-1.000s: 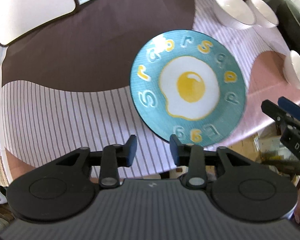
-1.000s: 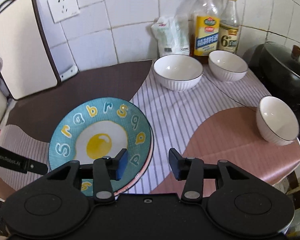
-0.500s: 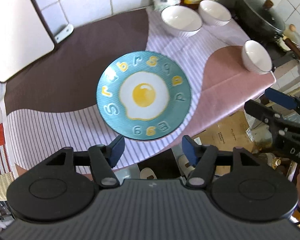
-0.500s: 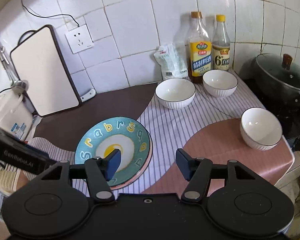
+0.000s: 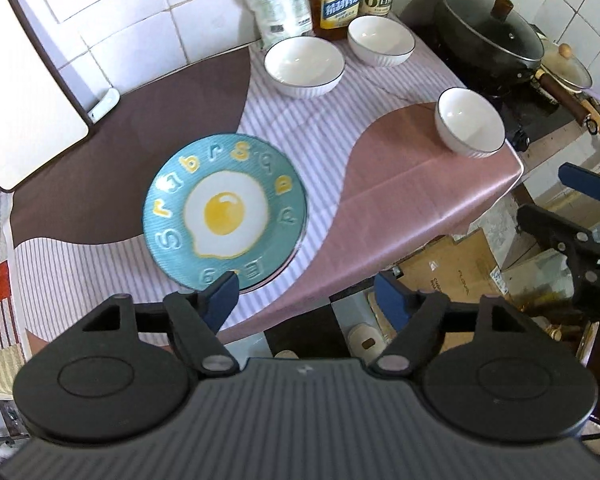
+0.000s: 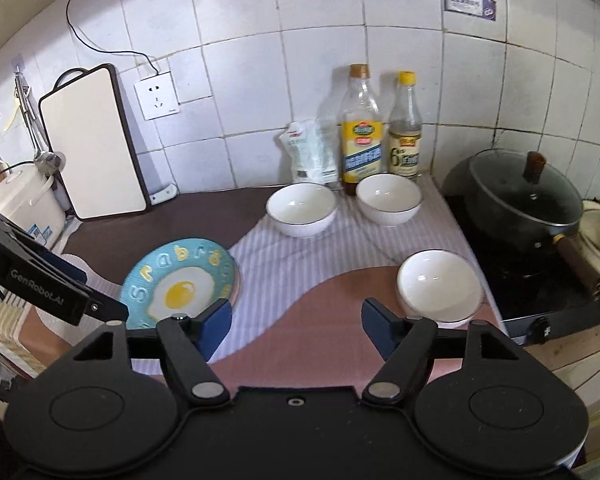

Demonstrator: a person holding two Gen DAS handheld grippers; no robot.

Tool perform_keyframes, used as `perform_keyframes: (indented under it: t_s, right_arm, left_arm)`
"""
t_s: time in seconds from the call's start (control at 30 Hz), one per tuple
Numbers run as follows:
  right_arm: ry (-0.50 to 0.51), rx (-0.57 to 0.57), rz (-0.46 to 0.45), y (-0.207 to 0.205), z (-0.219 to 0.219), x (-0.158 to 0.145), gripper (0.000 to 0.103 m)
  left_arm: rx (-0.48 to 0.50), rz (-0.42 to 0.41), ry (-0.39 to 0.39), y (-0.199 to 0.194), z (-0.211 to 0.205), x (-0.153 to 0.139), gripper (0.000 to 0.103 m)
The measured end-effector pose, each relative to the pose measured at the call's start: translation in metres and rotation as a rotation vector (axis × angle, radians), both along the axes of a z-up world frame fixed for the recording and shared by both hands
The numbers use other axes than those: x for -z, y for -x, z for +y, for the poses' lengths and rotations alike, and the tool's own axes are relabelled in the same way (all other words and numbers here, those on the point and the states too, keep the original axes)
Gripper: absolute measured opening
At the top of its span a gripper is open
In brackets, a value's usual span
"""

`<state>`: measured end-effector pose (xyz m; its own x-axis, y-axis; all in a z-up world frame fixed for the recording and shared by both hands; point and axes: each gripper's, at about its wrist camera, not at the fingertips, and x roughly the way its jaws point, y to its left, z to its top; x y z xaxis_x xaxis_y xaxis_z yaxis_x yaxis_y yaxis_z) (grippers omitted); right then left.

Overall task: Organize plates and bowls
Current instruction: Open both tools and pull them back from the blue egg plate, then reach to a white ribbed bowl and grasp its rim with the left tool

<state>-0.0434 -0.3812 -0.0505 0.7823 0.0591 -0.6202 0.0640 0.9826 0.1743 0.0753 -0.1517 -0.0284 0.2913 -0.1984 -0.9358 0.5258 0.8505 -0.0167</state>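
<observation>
Table (image 5: 400,184) under a striped and brown cloth: teal egg plate (image 5: 225,211) lies flat near the front edge, stacked on another plate whose rim shows at its right side. Three white bowls, all empty and upright: two (image 5: 305,65) (image 5: 381,40) side by side at the back by the bottles (image 6: 362,130), one (image 5: 471,122) alone near the right edge. Left gripper (image 5: 307,294) and right gripper (image 6: 296,326) both off the table, jaws just been opening, now wide apart with nothing between them.
</observation>
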Motion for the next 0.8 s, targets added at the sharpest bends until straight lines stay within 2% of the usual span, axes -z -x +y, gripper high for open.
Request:
perform_keyframes:
  t_s: [0.1, 0.17, 0.2, 0.27, 0.3, 0.4, 0.53, 0.7, 0.8]
  right_arm:
    - [0.029, -0.010, -0.017, 0.006, -0.020, 0.002, 0.077]
    - [0.047, -0.026, -0.036, 0.008, -0.034, 0.005, 0.077]
    - [0.054, -0.033, -0.043, 0.009, -0.040, 0.006, 0.077]
    - [0.066, -0.050, -0.064, 0.010, -0.054, 0.011, 0.082]
    - [0.073, -0.058, -0.069, 0.009, -0.059, 0.014, 0.092]
    - [0.105, -0.073, -0.095, 0.007, -0.080, 0.027, 0.095]
    - [0.103, -0.078, -0.056, -0.008, -0.111, 0.056, 0.095]
    - [0.202, -0.134, -0.016, -0.029, -0.128, 0.087, 0.095]
    - [0.176, -0.128, 0.004, -0.040, -0.140, 0.103, 0.095]
  left_arm:
    - [-0.037, -0.050, 0.021, 0.005, -0.018, -0.006, 0.077]
    - [-0.062, -0.087, 0.038, 0.006, -0.030, -0.012, 0.085]
    - [-0.068, -0.093, 0.053, 0.005, -0.037, -0.014, 0.085]
    - [-0.085, -0.108, 0.070, 0.003, -0.050, -0.018, 0.086]
    - [-0.089, -0.111, 0.078, 0.001, -0.057, -0.018, 0.086]
    - [-0.094, -0.121, 0.106, -0.002, -0.078, -0.015, 0.089]
    - [-0.118, -0.146, 0.099, -0.010, -0.104, -0.006, 0.089]
    - [-0.128, -0.181, 0.100, -0.016, -0.129, 0.003, 0.090]
    - [-0.117, -0.198, 0.106, -0.022, -0.143, 0.012, 0.093]
